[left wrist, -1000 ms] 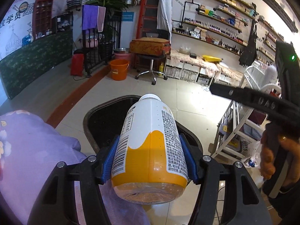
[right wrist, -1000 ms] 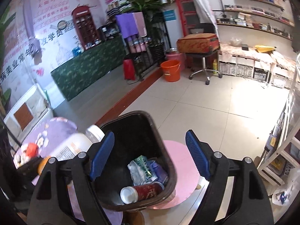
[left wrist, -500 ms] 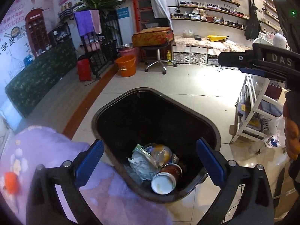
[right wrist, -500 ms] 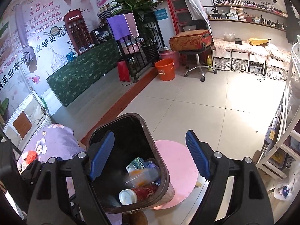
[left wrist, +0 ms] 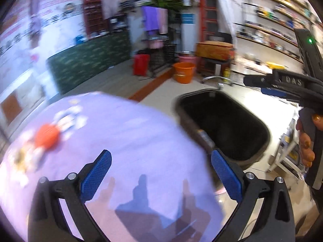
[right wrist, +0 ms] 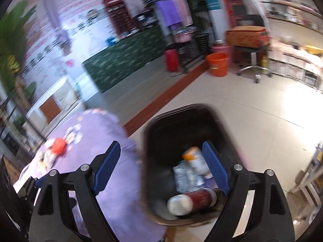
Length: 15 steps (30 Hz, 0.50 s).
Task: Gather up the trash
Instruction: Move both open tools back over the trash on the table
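Observation:
The black trash bin (right wrist: 153,141) stands on the floor beside a table with a purple floral cloth (right wrist: 97,141). Inside it lie the white and orange bottle (right wrist: 194,161), a red cup (right wrist: 193,199) and crumpled wrappers (right wrist: 185,175). My right gripper (right wrist: 161,169) is open and empty, above the bin's near left rim. My left gripper (left wrist: 159,177) is open and empty, above the purple cloth (left wrist: 131,141), with the bin (left wrist: 260,129) to its right. An orange piece (left wrist: 47,137) lies on the cloth at the left; it also shows in the right wrist view (right wrist: 58,144).
The right hand-held gripper (left wrist: 290,86) shows at the right of the left wrist view. An orange bucket (right wrist: 218,64), a rolling stool (right wrist: 252,60), a red can (right wrist: 171,59) and a green counter (right wrist: 125,60) stand farther off. A white rack (right wrist: 308,175) stands at the right.
My left gripper opened and dropped the white and orange bottle into the bin, then swung left over the purple cloth. My right gripper shifted left, staying open.

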Motion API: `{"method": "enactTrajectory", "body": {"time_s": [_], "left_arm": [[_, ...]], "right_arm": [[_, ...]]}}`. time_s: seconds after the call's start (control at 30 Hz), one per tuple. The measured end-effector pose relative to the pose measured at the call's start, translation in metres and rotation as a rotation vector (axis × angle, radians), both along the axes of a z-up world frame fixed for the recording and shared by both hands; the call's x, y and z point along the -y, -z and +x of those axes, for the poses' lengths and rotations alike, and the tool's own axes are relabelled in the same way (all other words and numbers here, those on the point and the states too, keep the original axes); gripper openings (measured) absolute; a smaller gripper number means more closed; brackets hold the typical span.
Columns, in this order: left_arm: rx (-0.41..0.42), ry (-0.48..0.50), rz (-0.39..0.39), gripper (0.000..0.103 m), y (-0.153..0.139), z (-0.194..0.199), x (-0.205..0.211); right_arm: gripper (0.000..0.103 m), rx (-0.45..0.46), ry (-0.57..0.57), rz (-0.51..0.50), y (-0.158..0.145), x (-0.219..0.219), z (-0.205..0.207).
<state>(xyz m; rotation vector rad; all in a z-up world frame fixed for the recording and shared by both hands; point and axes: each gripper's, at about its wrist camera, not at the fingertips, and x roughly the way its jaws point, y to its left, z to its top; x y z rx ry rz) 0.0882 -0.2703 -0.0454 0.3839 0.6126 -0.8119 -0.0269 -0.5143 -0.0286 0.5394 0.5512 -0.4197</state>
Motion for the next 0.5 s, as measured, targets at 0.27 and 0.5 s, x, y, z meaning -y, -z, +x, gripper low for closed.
{"method": "enactTrajectory", "body": {"time_s": [0.27, 0.5], "left_arm": [[-0.041, -0.295, -0.059, 0.097, -0.005, 0.037, -0.113], [-0.074, -0.559, -0.116, 0.097, -0.004, 0.065, -0.216]], "right_arm": [[0.083, -0.031, -0.331, 0.022, 0.008, -0.091, 0.086], [0.083, -0.085, -0.573, 0.004, 0.016, -0.178, 0.149]]}}
